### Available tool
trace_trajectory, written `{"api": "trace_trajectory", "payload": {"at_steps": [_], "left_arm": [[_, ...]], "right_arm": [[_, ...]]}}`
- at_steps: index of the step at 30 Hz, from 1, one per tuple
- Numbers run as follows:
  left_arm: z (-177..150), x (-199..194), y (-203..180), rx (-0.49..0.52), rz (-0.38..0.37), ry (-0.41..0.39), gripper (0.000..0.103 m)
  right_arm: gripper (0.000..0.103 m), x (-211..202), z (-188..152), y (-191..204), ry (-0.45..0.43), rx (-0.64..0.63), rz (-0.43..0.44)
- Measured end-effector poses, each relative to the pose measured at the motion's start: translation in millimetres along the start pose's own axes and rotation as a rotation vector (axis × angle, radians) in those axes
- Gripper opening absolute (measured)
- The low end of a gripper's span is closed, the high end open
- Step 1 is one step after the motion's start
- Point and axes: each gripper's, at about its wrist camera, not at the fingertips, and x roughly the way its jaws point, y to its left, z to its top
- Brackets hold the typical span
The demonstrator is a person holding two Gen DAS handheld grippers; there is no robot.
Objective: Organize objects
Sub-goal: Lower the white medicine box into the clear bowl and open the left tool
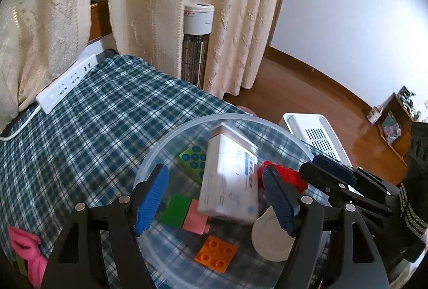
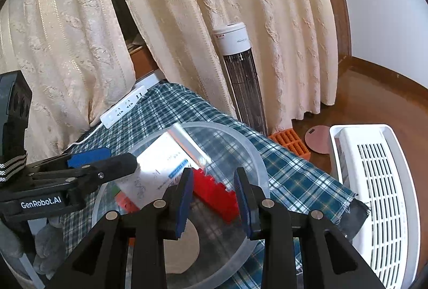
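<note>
A clear plastic bowl (image 1: 160,152) sits on the plaid cloth. In it lie a white medicine box (image 1: 230,179), tilted and blurred, a lime brick (image 1: 194,158), a green-and-pink brick (image 1: 184,214), an orange brick (image 1: 216,253), a red brick (image 1: 283,174) and a white disc (image 1: 270,238). My left gripper (image 1: 214,198) is open above the bowl, its pads apart from the box. My right gripper (image 2: 214,198) is open over the bowl (image 2: 256,155), with the red brick (image 2: 216,192) between and below its pads. The box (image 2: 165,163) lies to its left.
A white power strip (image 1: 67,83) lies at the table's far left edge. A pink cloth (image 1: 26,248) lies at the near left. A tower heater (image 2: 240,75) stands by the curtains. A white appliance (image 2: 374,195), an orange item (image 2: 291,141) and a round disc (image 2: 318,139) are on the floor at right.
</note>
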Motion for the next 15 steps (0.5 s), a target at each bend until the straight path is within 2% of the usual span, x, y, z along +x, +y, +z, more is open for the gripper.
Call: {"api": "trace_trajectory", "payload": {"at_steps": [4, 7, 9, 11, 15], "left_arm": [[-2, -9, 5, -0.006, 0.021, -0.012, 0.074], [-8, -16, 8, 0.003, 0.067, -0.019, 0.074], [-11, -18, 10, 0.005, 0.095, -0.019, 0.074], [-15, -22, 14, 0.003, 0.121, -0.016, 0.074], [-24, -30, 23, -0.018, 0.145, -0.017, 0.074]], "right_arm": [[0.034, -2, 0, 5, -0.004, -0.006, 0.008], [0.035, -3, 0, 9, -0.005, -0.012, 0.016], [0.046, -4, -1, 12, -0.008, -0.01, 0.023], [0.053, -6, -3, 15, -0.012, -0.009, 0.03], [0.055, -7, -4, 25, -0.01, -0.018, 0.044]]}}
